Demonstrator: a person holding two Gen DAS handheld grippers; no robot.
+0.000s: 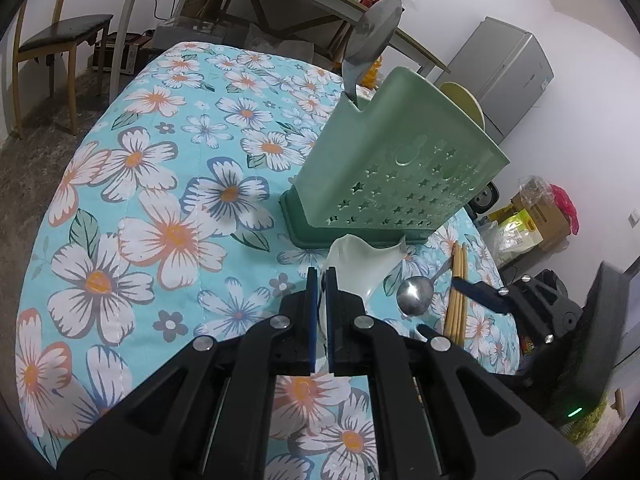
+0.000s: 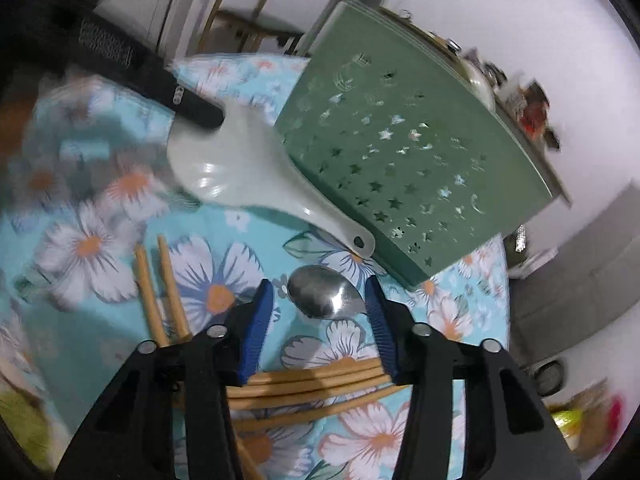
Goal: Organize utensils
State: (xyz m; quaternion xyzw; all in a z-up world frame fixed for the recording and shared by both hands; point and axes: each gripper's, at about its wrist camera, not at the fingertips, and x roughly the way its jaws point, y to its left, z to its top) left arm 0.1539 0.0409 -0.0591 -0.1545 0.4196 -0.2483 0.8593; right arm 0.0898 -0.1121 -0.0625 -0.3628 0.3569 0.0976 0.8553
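Observation:
My left gripper (image 1: 319, 276) is shut on the wide end of a white rice paddle (image 1: 360, 260), which lies tilted against the foot of the green star-pierced utensil holder (image 1: 400, 160). A steel ladle (image 1: 376, 36) stands in the holder. In the right wrist view the paddle (image 2: 248, 172) lies by the holder (image 2: 400, 160), with the left gripper's fingers (image 2: 192, 108) on it. My right gripper (image 2: 319, 286) is open, low over the cloth, with a steel spoon (image 2: 320, 294) lying between its fingertips. Several bamboo chopsticks (image 2: 312, 380) lie crosswise under its jaws.
The floral tablecloth (image 1: 160, 200) covers a round table. Two more chopsticks (image 2: 160, 288) lie to the left of the right gripper. A yellow plate (image 1: 468, 100) stands behind the holder. A chair (image 1: 52, 40), a long table and a grey fridge (image 1: 508, 72) stand beyond.

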